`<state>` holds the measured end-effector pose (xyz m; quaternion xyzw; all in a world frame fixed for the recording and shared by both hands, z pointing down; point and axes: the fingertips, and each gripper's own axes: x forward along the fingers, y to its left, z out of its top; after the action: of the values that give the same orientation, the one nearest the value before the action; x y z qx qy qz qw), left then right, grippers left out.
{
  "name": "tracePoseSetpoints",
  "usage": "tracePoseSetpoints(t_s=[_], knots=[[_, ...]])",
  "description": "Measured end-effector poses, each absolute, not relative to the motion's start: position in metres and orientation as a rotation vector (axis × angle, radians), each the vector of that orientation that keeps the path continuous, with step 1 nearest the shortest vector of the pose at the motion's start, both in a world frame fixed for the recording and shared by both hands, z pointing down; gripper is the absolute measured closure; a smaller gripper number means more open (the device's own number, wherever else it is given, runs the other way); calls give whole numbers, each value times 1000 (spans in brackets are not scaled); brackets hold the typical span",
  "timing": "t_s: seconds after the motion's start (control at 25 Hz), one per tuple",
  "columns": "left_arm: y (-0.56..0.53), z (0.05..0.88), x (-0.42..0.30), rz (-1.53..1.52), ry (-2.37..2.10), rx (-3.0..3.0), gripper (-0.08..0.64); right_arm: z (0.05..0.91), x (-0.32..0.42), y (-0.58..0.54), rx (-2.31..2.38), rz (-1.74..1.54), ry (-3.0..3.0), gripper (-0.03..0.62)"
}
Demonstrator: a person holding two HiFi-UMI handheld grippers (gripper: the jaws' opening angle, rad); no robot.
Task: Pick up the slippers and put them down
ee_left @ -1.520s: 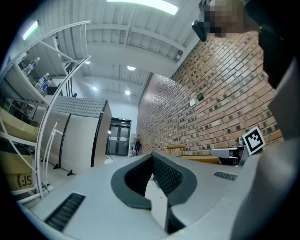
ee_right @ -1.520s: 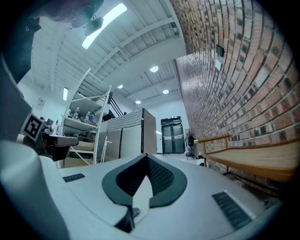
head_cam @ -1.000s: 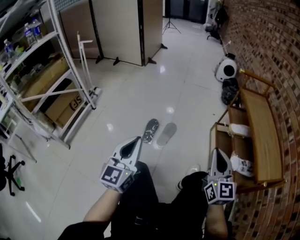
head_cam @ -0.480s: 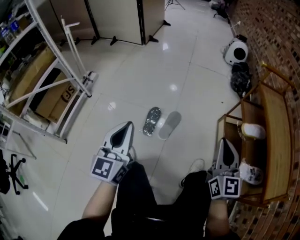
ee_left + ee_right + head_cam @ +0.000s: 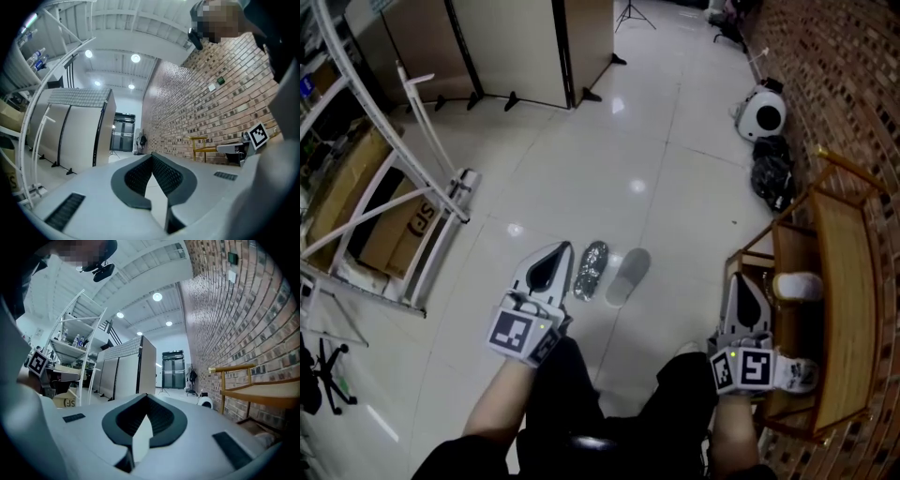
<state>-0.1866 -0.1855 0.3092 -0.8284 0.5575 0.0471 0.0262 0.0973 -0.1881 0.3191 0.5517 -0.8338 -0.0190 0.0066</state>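
Ahead of the left tool [image 5: 562,251], in the head view, the two slippers [image 5: 624,277] lie side by side on the glossy floor [image 5: 675,187], the glittery one nearest its tip. The right tool [image 5: 742,279] hangs well to their right, beside a wooden rack [image 5: 839,272]. The pair seems to touch, so a careless grab could pinch both or shove one away, and the smooth floor would let it slide.

In the left gripper view the left tool [image 5: 151,155] is closed tight and empty. It aims level across the room, with no slipper in sight.

In the right gripper view the right tool [image 5: 146,396] is likewise closed on nothing. Lowered without opening, either would only poke a slipper.
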Motion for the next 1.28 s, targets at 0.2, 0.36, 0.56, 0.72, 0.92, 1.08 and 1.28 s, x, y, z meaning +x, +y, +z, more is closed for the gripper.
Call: tracePoseSetpoints(t_s=[0.2, 0.36, 0.56, 0.72, 0.92, 1.08, 1.28], knots=[[-219, 308, -159, 148, 1617, -2636, 558, 317, 104, -201, 1791, -76, -2563, 583], [-236, 305, -136, 157, 1510, -2715, 557, 310, 121, -187, 1898, -85, -2495, 583], [-255, 297, -94, 163, 1332, -2802, 558, 295, 158, -160, 2076, -121, -2359, 583], [-258, 290, -39, 155, 1131, -2893, 558, 280, 197, -126, 2264, -161, -2202, 583], [-247, 284, 24, 157, 861, -2970, 558, 273, 239, -72, 2475, -177, -1983, 583], [-229, 272, 63, 157, 706, -3031, 558, 268, 258, -22, 2614, -177, -1807, 583], [-207, 273, 94, 161, 546, -3064, 558, 266, 267, 21, 2698, -183, -1669, 583]])
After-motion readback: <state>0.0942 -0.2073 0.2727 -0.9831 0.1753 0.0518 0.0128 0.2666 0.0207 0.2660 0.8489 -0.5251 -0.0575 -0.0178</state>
